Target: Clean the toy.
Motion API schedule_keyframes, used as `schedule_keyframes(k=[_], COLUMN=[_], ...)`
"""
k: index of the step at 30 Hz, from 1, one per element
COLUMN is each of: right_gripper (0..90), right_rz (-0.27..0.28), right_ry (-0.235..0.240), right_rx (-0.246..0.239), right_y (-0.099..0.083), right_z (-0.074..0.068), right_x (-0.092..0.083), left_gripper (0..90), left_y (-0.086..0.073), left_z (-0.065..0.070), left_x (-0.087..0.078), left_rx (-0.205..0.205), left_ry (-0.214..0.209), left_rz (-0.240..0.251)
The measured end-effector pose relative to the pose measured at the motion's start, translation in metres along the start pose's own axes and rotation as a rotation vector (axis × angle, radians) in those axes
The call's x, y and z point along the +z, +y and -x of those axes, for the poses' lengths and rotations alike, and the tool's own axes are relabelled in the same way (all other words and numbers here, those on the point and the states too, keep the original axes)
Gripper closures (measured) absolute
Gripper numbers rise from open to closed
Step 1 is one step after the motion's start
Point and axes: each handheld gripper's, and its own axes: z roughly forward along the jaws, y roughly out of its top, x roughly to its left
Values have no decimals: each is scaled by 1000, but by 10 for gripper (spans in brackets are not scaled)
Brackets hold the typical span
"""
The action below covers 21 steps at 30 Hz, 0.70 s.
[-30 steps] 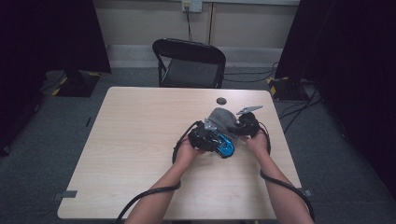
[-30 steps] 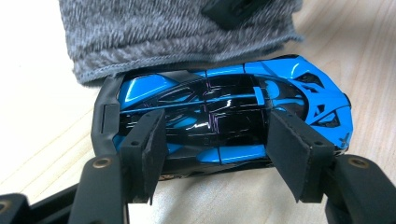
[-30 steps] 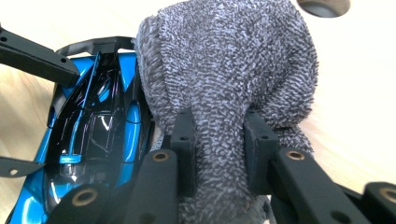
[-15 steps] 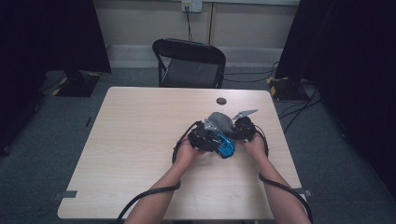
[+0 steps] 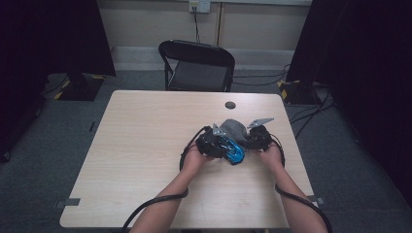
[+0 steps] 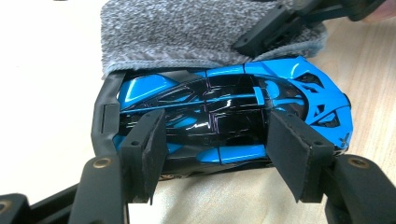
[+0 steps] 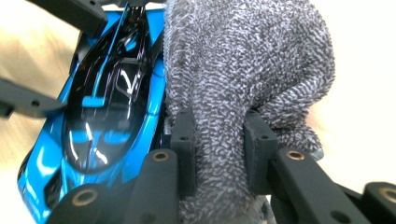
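Observation:
A blue and black toy car (image 5: 233,152) is held just above the table, with my left gripper (image 5: 219,144) shut on its middle. In the left gripper view both pads (image 6: 152,149) press on the toy car (image 6: 224,112) from either side. A grey terry cloth (image 5: 232,128) lies against the far side of the car. My right gripper (image 5: 248,141) is shut on it. In the right gripper view the cloth (image 7: 247,60) bulges between the jaws of that gripper (image 7: 219,140) and rests along the car (image 7: 107,107). The cloth (image 6: 187,32) covers the car's far flank.
The wooden table (image 5: 145,145) has a small black round thing (image 5: 230,105) near its far edge. A black folding chair (image 5: 197,65) stands behind the table. Cables trail from both grippers over the near edge. Dark curtains hang at both sides.
The right gripper and the cloth have shifted slightly against the car. The left gripper and the car have stayed where they were.

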Motion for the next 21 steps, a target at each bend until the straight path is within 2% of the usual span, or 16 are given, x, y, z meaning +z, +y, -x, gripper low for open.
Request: schedule_keyframes(k=[14,21], right_gripper=[700,699], right_rz=[-11,-8], right_ry=[-6,-9], right_rx=[-15,-6], right_y=[-18,-32], right_z=[2,0], right_x=[-19,-32], left_gripper=[384,384], left_y=[1,0], left_z=[0,0], left_x=[0,0], left_rx=[2,1], left_ry=[1,0], left_rz=[-2,-3])
